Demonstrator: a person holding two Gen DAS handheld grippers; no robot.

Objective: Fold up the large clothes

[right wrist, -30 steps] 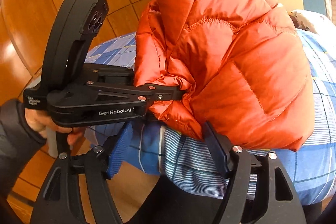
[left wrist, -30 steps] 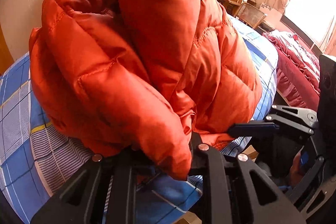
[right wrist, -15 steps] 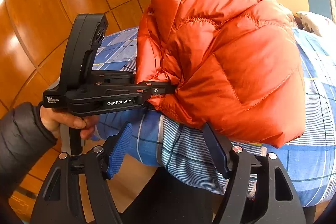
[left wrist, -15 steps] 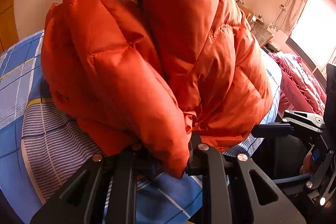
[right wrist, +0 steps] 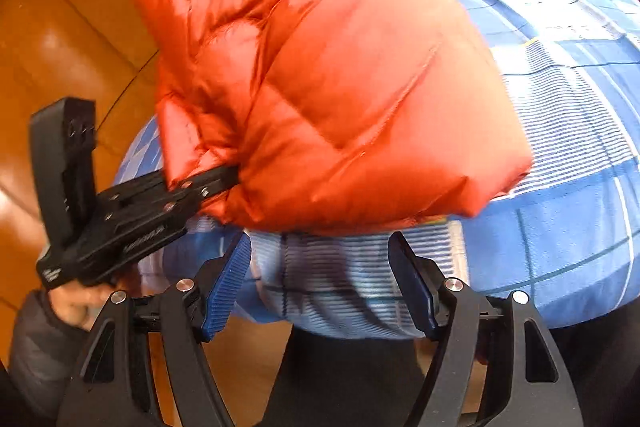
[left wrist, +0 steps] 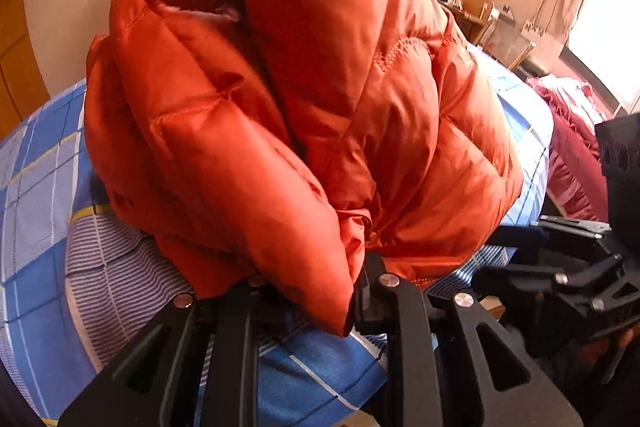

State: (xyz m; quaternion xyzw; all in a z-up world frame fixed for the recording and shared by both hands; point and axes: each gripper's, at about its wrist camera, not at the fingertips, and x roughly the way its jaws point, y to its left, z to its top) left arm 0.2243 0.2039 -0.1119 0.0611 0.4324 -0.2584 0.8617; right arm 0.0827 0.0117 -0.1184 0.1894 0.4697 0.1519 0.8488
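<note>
My left gripper (left wrist: 320, 301) pinches orange jacket (left wrist: 280, 115) hem, pads buried in fabric (tips hidden). My right gripper (right wrist: 320, 277): 2 jaws wide, empty. Jacket bunched on checked bedsheet (right wrist: 560, 187); right view blurred.

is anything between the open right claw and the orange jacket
Nothing visible. The right claw stands open just below the orange jacket's hem, with only the blue checked bedsheet under the gap. The left claw already grips the jacket's edge.
</note>
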